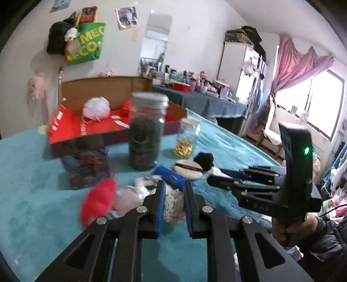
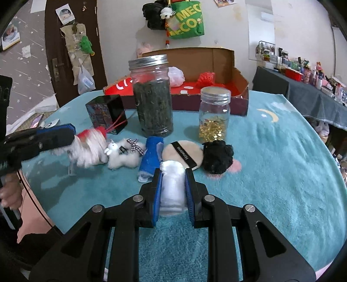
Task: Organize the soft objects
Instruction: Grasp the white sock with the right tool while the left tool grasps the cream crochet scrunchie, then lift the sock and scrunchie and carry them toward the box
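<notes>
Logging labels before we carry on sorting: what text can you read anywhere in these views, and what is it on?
"MEC" over "ECO": green tote bag hanging on the wall, letters cut off.
Black strap of the round beige powder puff: white lettering, too small to read.
White marks on the red lining of the cardboard box: unreadable.
Wall posters: blurred.

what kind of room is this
Probably a lived-in bedroom or home living space: pink curtain at the window, a side table crowded with toiletries, tote bag hanging on the wall.

Daylight from window [image 1: 321,104] – glare | left view motion-blurred | fisheye edges dark
</notes>
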A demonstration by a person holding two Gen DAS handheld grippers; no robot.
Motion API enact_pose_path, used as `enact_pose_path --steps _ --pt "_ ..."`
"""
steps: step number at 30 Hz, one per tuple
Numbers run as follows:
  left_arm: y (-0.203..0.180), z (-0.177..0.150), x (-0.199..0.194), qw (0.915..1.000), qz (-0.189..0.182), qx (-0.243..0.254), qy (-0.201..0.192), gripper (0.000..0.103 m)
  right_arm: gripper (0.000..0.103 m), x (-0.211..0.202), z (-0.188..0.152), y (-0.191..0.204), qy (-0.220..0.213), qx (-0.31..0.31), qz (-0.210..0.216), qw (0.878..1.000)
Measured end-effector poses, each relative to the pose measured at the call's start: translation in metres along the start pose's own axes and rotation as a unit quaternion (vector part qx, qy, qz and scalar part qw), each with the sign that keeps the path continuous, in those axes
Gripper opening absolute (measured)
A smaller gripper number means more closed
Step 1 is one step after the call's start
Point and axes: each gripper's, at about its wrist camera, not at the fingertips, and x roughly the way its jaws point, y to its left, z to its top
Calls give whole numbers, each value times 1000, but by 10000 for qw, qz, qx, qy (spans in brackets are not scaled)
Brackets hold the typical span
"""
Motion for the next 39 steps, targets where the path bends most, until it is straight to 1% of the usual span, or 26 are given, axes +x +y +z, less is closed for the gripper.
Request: enact_pose_path --steps 3,5,6,7,8,13,17,19,20,21,22,23,25,27,29,30,31,32,33,34,35,39 --pt "0 -8 13 9998 -20 -90 151 23 19 2 -3 -5 79 59 -44 9999" --pt "-1 -13 16 9998 96 -88 166 33 20 5 -6 -7 167 76 -25 9998" --pt "0 -15 17 9997 162 -105 174 42 20 7 -8 -8 224 93 -17 9997" --pt "1 -16 16 9995 202 -127 185 53 20 8 -9 -9 267 109 -16 9996" --pt "2 -18 17 9993 248 -163 211 57 21 10 -11 -9 301 129 -7 9995" --pt "8 -27 17 9983 326 -300 375 62 26 9 -14 -9 237 105 22 9997" --pt "3 -34 21 9978 477 -163 422 65 28 8 -16 -7 196 45 -52 9998" --pt "-1 -39 23 9975 577 -87 411 66 31 8 -17 -6 195 25 -57 9998" --pt "-2 -40 22 9973 622 -48 378 66 39 7 -18 -6 183 20 -60 9998" --pt "-4 -41 22 9971 669 -13 355 66 63 6 -18 -6 154 17 -63 9999" --pt "-5 -42 23 9969 707 2 338 66 75 5 -19 -5 112 7 -75 9999" --pt "-5 -43 23 9968 745 -8 291 66 81 2 -21 -5 36 -12 -118 9999" --pt "-3 -42 23 9968 761 -82 242 66 81 1 -22 -5 -27 -49 -215 9998" --pt "-2 -42 25 9966 799 -109 180 65 81 1 -22 -6 -47 -4 -177 9998" --pt "-3 -42 27 9961 864 -114 140 55 81 1 -22 -9 -97 64 -159 9998" --pt "-3 -42 27 9961 862 -110 124 49 75 2 -23 -10 -120 78 -120 9998" --pt "-3 -42 27 9960 886 -98 111 41 65 2 -23 -10 -137 68 -102 9998" --pt "-4 -42 28 9958 909 -63 111 36 37 3 -24 -9 -133 54 -114 9998" --pt "-6 -42 28 9956 932 -3 116 28 27 6 -25 -8 -94 24 -109 9999" --pt "-7 -41 26 9951 982 11 80 28 27 6 -25 -7 -111 -21 -92 9999" --pt "-7 -39 23 9955 949 21 42 28 20 4 -25 -5 -159 -70 -58 9998" --pt "-16 -28 13 9954 922 194 -151 28 19 -7 -18 3 -354 -212 -1 9991"
